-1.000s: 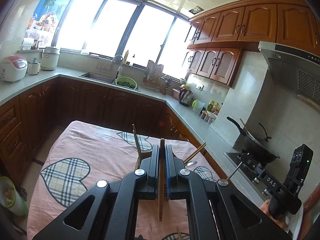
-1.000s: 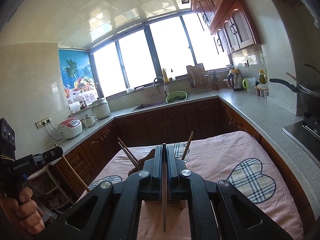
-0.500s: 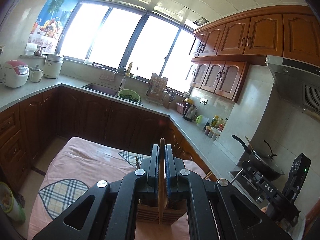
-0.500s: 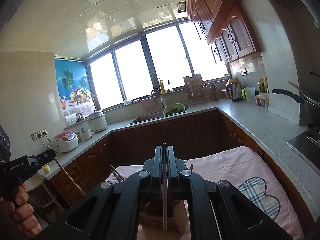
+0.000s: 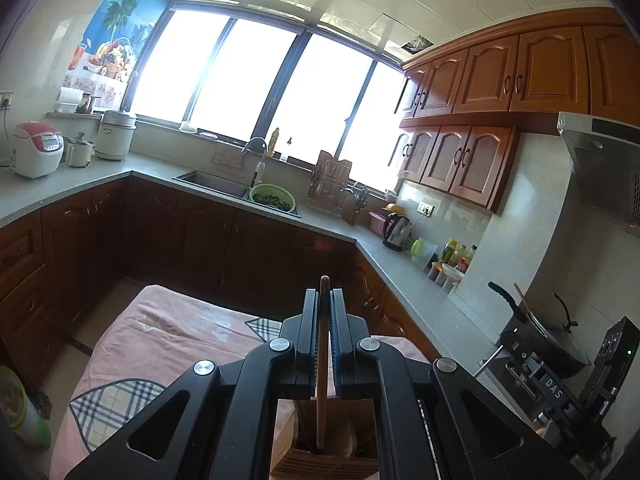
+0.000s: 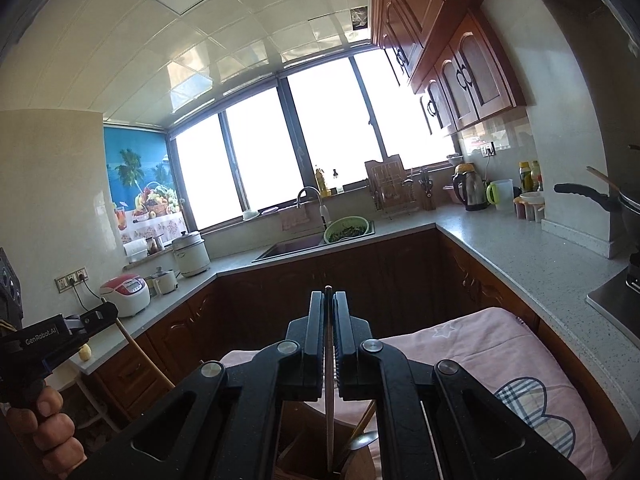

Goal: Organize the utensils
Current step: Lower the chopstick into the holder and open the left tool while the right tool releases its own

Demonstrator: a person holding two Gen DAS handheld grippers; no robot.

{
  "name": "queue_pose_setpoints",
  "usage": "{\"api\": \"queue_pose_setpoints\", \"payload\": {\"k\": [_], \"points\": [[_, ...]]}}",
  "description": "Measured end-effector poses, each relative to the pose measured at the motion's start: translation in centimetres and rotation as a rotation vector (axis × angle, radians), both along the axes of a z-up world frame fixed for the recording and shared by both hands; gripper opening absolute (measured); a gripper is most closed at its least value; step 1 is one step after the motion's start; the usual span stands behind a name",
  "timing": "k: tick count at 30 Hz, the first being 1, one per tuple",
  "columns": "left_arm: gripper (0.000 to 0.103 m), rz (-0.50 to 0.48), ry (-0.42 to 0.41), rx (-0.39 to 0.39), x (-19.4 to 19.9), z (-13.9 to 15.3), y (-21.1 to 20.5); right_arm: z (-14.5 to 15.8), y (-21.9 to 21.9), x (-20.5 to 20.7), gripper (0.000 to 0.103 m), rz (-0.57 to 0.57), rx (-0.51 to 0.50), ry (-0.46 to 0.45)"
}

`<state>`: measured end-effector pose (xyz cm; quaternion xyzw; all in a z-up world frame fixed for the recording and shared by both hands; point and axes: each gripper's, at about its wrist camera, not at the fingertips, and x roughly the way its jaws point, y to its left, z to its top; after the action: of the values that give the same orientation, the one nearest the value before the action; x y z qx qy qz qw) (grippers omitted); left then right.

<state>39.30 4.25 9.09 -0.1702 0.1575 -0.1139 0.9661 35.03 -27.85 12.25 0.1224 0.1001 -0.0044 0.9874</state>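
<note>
My left gripper [image 5: 323,300] is shut on a wooden chopstick [image 5: 322,360] that hangs upright, its lower end just above or inside the wooden utensil holder [image 5: 324,460] below the jaws. My right gripper [image 6: 329,302] is shut on a thin metal utensil [image 6: 329,400] held upright over the same holder [image 6: 304,440], where a spoon [image 6: 362,442] and other handles stand. The left gripper [image 6: 52,340] shows at the left of the right wrist view. The right gripper [image 5: 560,384] shows at the right of the left wrist view.
The holder stands on a table with a pink cloth with plaid hearts [image 5: 168,344]. Kitchen counters [image 6: 520,256] wrap around behind, with a sink [image 5: 216,184], kettle [image 5: 396,232], rice cooker [image 5: 36,148] and a wok on the stove [image 5: 540,332].
Both grippers have risen and tilted so the cameras look higher. The holder has slid to the bottom of both views, with both utensils now upright over it.
</note>
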Motion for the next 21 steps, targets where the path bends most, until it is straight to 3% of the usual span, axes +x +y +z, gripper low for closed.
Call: {"api": "queue_pose_setpoints", "payload": {"k": [13, 21], "points": [[0.004, 0.0, 0.069, 0.034, 3.9, -5.3, -3.5, -5.5, -0.6, 2.4, 0.004, -0.007, 0.034, 0.064], [0.004, -0.004, 0.11, 0.043, 5.1, -6.0, -3.5, -8.1, -0.9, 2.6, 0.004, -0.005, 0.06, 0.109]]}}
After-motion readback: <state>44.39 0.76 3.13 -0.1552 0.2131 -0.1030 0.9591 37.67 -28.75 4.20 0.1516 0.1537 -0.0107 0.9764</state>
